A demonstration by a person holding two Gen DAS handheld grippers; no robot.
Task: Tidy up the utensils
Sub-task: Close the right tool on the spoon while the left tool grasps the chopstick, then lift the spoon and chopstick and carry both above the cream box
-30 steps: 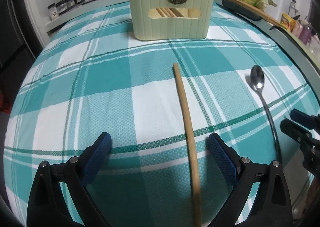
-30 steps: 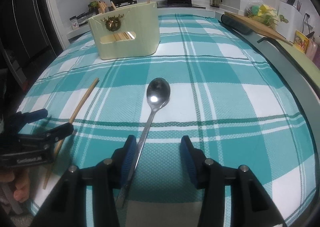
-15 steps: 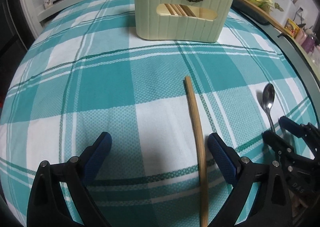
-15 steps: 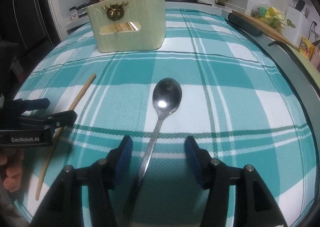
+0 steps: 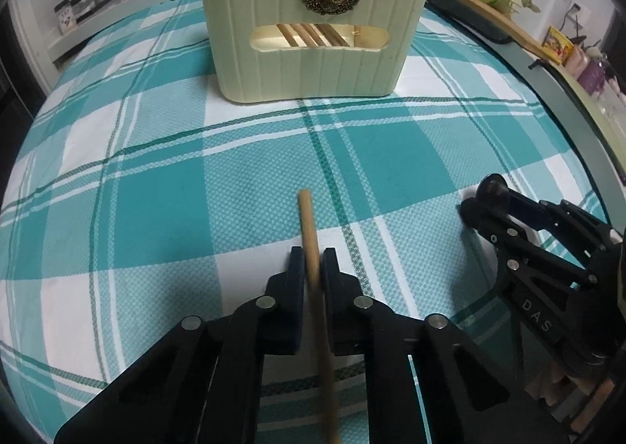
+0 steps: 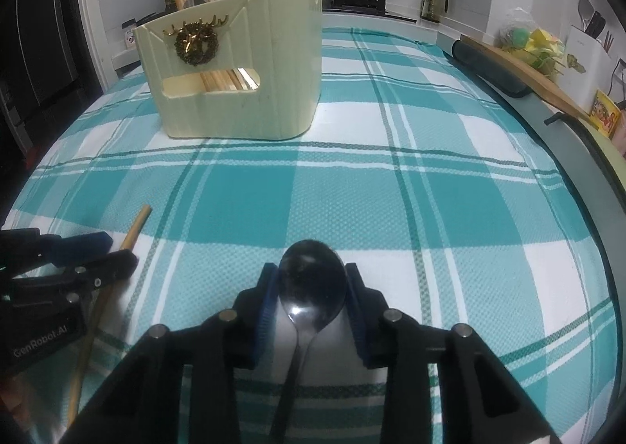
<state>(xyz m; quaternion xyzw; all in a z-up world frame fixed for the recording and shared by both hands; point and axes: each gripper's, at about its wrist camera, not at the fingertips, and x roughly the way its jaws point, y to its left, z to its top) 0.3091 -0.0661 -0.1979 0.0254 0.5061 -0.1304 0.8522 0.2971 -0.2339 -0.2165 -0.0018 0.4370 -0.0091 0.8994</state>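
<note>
The left gripper (image 5: 312,268) pinches the long wooden chopstick (image 5: 307,227) near its far tip, shaft running lengthwise between the jaws. The right gripper (image 6: 312,281) clamps the shiny metal spoon (image 6: 312,279) across its bowl. The cream ribbed plastic utensil holder (image 5: 313,60) stands at upper centre, straight ahead of the left gripper.

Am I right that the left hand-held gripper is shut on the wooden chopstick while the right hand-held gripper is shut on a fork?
Not quite: the right hand-held gripper is shut on a metal spoon, not a fork, as the right wrist view shows. The left hand-held gripper is indeed shut on the wooden chopstick.
</note>
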